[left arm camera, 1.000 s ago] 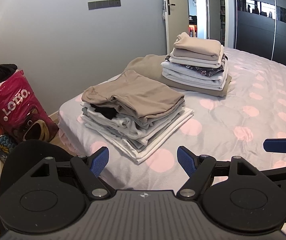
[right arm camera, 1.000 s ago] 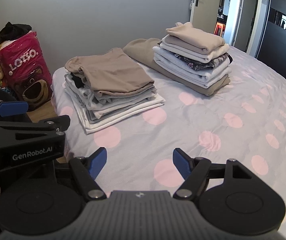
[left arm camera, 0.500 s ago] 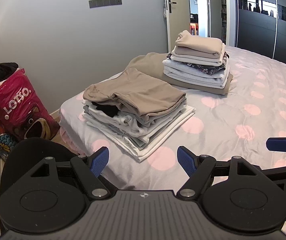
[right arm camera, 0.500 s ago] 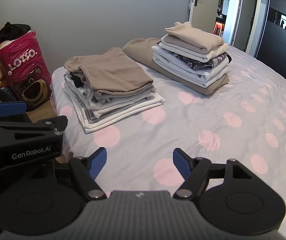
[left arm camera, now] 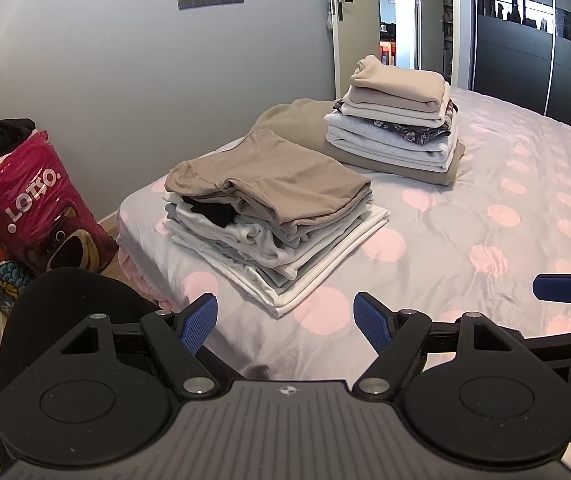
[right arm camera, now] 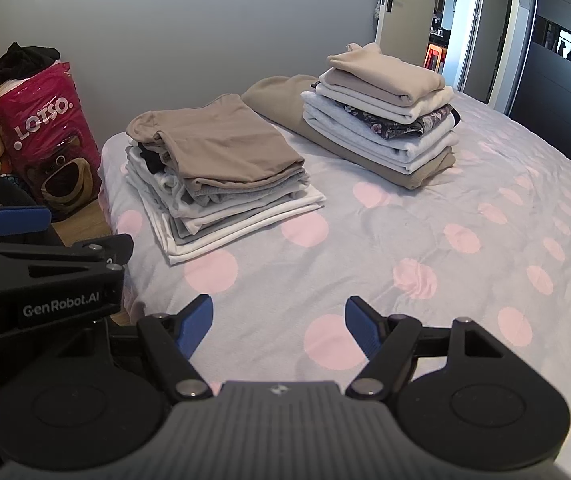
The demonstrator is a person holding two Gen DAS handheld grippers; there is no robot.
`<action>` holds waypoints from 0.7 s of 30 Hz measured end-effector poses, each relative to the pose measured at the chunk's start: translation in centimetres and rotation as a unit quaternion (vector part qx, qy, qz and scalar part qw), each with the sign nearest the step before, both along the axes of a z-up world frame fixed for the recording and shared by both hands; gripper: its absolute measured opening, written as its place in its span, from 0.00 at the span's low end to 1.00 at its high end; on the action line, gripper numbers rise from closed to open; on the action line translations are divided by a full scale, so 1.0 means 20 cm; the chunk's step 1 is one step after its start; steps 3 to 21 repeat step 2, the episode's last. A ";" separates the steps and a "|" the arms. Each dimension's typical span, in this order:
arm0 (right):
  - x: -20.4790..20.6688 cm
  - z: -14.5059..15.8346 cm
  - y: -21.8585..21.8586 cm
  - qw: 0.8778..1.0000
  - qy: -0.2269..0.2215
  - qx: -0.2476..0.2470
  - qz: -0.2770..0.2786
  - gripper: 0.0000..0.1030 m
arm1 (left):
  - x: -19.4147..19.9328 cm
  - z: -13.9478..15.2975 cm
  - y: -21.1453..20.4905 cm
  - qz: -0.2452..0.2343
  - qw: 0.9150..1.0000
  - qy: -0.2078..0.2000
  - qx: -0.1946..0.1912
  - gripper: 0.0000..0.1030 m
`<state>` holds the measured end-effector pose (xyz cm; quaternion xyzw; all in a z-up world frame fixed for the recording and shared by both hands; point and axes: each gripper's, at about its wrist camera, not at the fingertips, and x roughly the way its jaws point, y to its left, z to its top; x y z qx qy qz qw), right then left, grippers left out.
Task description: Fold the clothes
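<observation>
bed: grey bedspread with pink dots (left arm camera: pixel 465 216), two folded clothes stacks (left arm camera: pixel 277 208) on it
step: folding looks done, nothing loose in view
hand-held grippers: left hand-held gripper (left arm camera: pixel 285 320) and right hand-held gripper (right arm camera: pixel 279 322) both spread, empty
next: find another garment, if any

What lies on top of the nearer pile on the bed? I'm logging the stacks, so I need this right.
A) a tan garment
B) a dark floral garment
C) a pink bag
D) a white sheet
A: the nearer pile is capped by a tan garment; the floral piece sits in the farther pile, and the white sheet is at the bottom.
</observation>
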<state>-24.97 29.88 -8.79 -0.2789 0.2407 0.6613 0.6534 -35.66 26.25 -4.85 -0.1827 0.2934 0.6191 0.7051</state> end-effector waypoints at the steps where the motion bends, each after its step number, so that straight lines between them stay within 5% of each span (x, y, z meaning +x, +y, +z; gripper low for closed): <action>1: 0.00 0.00 0.00 1.000 -0.001 -0.001 0.000 0.73 | 0.00 0.00 0.00 0.000 1.000 0.000 0.001 0.72; 21: -0.01 0.00 0.00 1.000 -0.002 -0.001 0.001 0.73 | 0.00 0.00 -0.01 0.001 1.000 -0.001 0.001 0.72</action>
